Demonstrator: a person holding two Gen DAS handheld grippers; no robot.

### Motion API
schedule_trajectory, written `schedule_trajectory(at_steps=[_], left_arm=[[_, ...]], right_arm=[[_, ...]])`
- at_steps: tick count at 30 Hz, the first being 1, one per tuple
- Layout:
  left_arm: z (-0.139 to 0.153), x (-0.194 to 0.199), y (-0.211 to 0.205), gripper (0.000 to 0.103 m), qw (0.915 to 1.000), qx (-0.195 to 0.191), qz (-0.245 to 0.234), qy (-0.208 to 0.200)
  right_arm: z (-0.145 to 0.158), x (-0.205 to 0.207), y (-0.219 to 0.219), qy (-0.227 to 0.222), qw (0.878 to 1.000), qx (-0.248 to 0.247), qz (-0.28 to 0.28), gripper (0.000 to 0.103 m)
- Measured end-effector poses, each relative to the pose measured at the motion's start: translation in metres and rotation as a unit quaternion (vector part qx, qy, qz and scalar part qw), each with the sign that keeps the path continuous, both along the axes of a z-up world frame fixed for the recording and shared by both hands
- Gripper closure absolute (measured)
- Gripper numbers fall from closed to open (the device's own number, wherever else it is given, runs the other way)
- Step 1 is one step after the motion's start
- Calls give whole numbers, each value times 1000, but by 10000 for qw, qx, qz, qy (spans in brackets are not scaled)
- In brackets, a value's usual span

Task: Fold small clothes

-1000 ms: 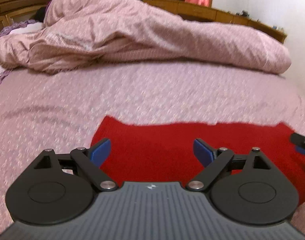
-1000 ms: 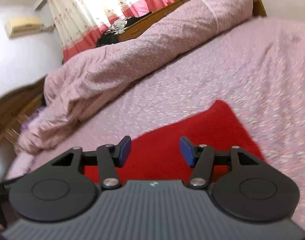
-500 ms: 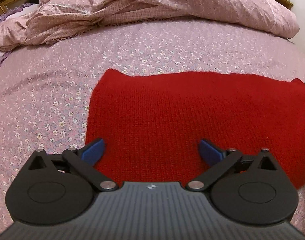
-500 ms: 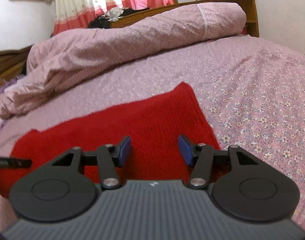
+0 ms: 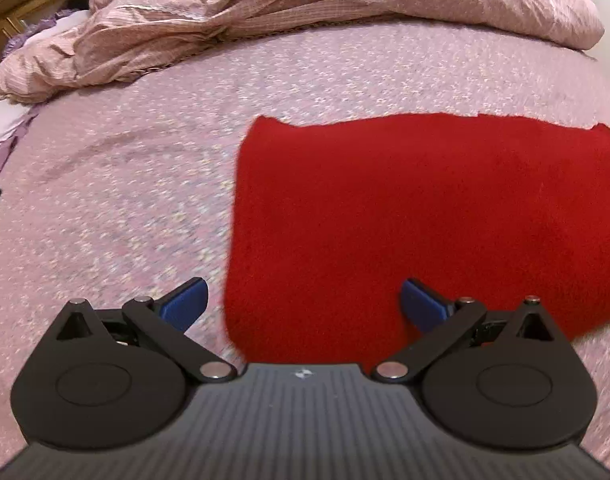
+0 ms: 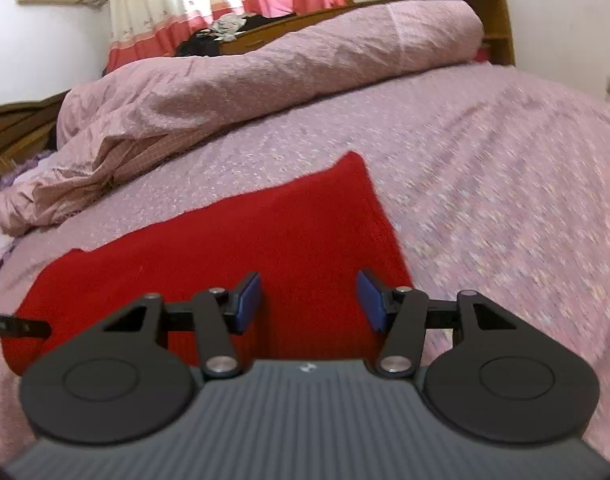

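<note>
Here my left gripper has just been opening and now stands wide apart, with nothing pinched; it straddles the near left corner of the red cloth. My right gripper is half apart over the cloth's right end, gripping nothing. The cloth lies flat on the pink flowered bedsheet. Beyond it, along the far edge of the bed, a rumpled pink duvet is piled.
</note>
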State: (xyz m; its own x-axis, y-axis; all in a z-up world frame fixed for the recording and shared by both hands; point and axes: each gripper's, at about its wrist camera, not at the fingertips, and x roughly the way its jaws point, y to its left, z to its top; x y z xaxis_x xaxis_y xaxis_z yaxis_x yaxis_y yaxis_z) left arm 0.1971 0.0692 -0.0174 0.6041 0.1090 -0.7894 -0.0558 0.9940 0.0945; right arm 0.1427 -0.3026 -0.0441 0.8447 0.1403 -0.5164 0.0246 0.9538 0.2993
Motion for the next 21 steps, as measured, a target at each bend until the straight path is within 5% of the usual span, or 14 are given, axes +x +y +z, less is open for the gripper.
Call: schedule_trajectory(at_steps=[5, 8, 21], left_arm=[[4, -19, 18, 0, 9993, -162, 321, -31], [4, -24, 25, 0, 9989, -170, 434, -29], [-8, -26, 35, 0, 9960, -503, 735, 99]], right_arm=[[6, -26, -16, -126, 9980, 531, -315, 46], [8, -36, -19, -99, 9951, 765, -616, 29], [-30, -14, -9, 514, 9791, 1732, -937, 29]])
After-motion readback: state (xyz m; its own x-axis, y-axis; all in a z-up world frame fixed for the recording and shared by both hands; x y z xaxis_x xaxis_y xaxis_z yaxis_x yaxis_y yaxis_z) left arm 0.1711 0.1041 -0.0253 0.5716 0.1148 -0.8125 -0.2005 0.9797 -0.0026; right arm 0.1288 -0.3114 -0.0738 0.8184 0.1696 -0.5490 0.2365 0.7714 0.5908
